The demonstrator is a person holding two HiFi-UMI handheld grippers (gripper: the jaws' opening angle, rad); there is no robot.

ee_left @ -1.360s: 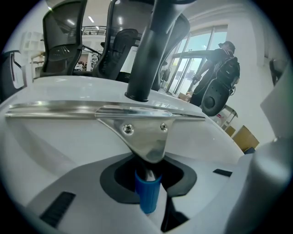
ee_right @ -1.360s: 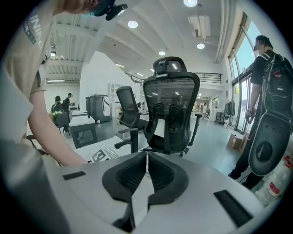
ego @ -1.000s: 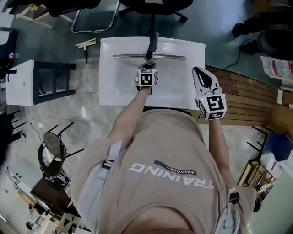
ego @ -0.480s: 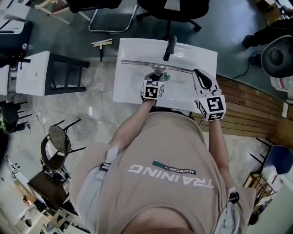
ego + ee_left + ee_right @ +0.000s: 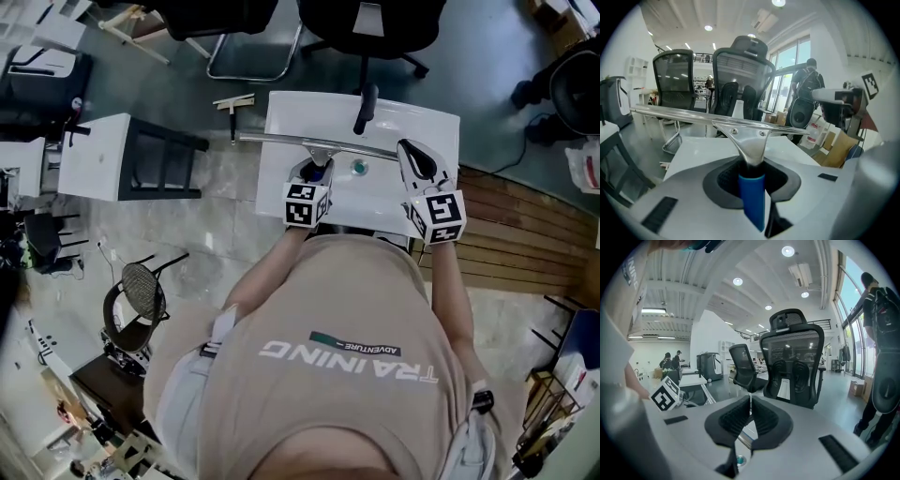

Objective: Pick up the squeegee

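1. Left claw point(image 5: 751, 174) was clamped on the squeegee point(image 5: 749, 140) by its blue handle, right at the neck. Smart grip, I'd say, balancing that long blade.
2. Just ahead, the blade ran crosswise above the white table point(image 5: 703, 145).
3. Off to its right, the right claw point(image 5: 750, 404) hung closed and empty, out of the way.

The left gripper point(image 5: 317, 174) reaches forward at the end of a bent left arm point(image 5: 267, 258) and tilts slightly downward. Its jaws are clamped on the blue handle of the squeegee point(image 5: 751, 140). The right gripper point(image 5: 412, 155) is held beside it but apart, on the right arm point(image 5: 448, 286), with jaws closed together on nothing.
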